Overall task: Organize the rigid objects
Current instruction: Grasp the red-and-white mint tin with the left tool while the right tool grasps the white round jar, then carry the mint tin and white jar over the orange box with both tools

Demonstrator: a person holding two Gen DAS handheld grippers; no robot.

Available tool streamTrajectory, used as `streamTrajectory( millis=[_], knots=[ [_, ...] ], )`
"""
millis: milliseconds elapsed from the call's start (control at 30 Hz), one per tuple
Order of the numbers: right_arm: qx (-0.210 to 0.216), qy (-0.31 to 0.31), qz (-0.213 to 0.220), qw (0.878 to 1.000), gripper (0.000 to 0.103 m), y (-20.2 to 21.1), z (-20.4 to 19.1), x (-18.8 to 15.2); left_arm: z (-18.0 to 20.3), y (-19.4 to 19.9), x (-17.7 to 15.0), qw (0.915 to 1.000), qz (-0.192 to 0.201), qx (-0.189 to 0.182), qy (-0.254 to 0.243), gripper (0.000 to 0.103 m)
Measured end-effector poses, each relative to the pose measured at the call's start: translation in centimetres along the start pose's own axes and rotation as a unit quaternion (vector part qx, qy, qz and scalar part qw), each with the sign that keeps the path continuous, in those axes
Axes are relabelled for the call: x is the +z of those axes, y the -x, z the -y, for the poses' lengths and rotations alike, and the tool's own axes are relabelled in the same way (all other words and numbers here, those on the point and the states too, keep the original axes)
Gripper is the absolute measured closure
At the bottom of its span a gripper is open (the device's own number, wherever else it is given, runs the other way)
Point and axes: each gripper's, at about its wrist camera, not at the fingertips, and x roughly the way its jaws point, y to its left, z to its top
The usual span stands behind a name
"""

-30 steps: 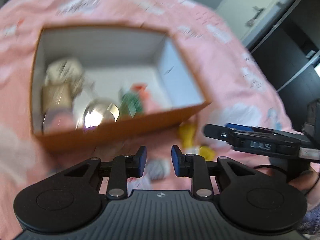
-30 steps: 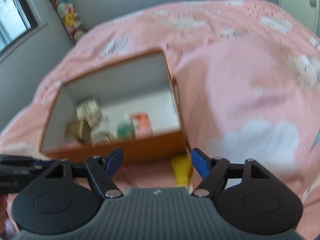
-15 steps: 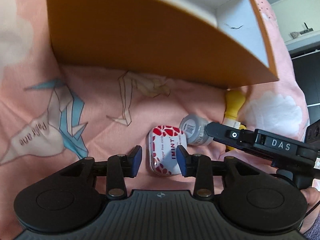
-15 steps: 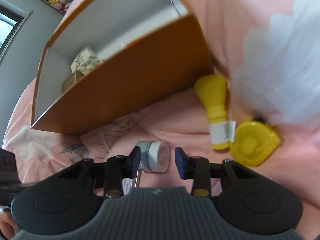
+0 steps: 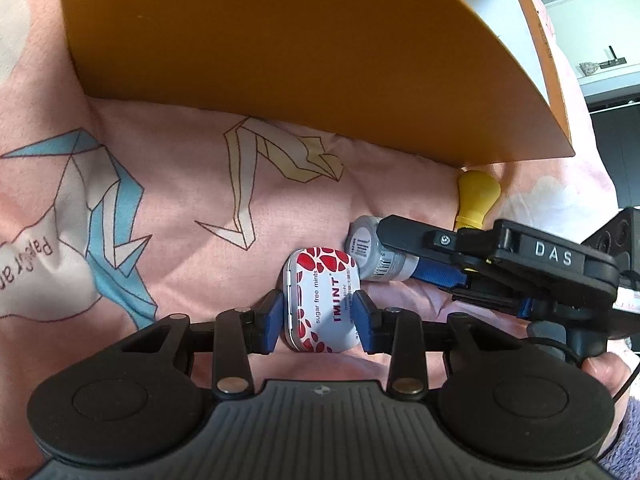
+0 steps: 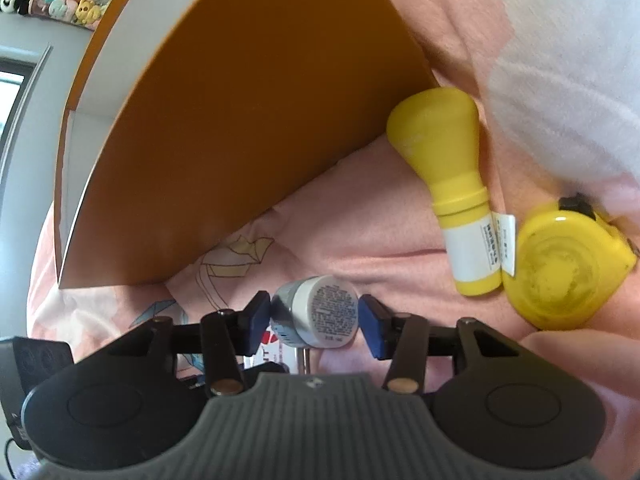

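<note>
Pink bedspread point(image 5: 168, 216) with origami prints, grey wall point(image 6: 24, 44), window point(image 6: 10, 80) at left, white shelf point(image 5: 600, 70) right

Both wrist cams low, close, facing orange box point(image 5: 280, 60); share grey jar point(image 6: 320, 316), probably.

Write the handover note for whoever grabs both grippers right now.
Left gripper: jaws straddle the mint tin, pads at its sides, grip not confirmed.
Right gripper: jaws around the small grey jar, small gaps showing, not clamped.
Both items lie side by side on the pink bedspread, in front of the orange box.
The yellow bottle and yellow tape measure lie to the right, untouched.
Left: close, lift, box all four.
</note>
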Motion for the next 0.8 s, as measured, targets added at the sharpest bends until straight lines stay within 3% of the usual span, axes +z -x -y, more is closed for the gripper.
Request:
streamTrajectory(
  millis=[133, 200, 367, 433, 500, 633, 700, 800],
  knots=[
    [0.009, -0.011, -0.015, 1.0, 0.053, -0.7, 0.7, 0.2, 0.5, 0.1, -0.2, 0.9998, 0.009, 0.002, -0.015, 0.068],
    [0.008, -0.018, -0.012, 1.0, 0.06, -1.1, 0.8, 0.2, 0.8, 0.6, -0.5, 0.9996, 0.018, 0.003, -0.022, 0.07],
    [0.01, -0.024, -0.004, 1.0, 0.061, 0.2, 0.7, -0.2, 1.1, 2.1, -1.1, 0.9986, 0.039, 0.008, -0.035, 0.073],
    [-0.011, 0.012, 0.014, 1.0, 0.062, 1.1, -0.5, -0.4, 1.6, 3.0, -1.4, 0.9967, 0.057, 0.03, -0.048, 0.074],
    [-0.06, 0.077, 0.037, 0.995, 0.062, 2.0, -2.3, -0.7, 2.1, 3.9, -1.6, 0.9936, 0.076, 0.056, -0.061, 0.079],
    [-0.169, 0.193, 0.054, 0.965, 0.061, 1.9, -5.6, -1.8, 1.8, 4.3, -1.4, 0.9928, 0.079, 0.066, -0.062, 0.081],
    [-0.168, 0.219, 0.049, 0.96, 0.059, 1.5, -6.5, -2.3, 1.6, 3.9, -1.3, 0.9937, 0.073, 0.063, -0.056, 0.081],
    [-0.129, 0.223, 0.05, 0.965, 0.053, 2.6, -6.6, -2.5, 1.2, 3.9, -1.1, 0.9948, 0.069, 0.057, -0.049, 0.081]
  ],
)
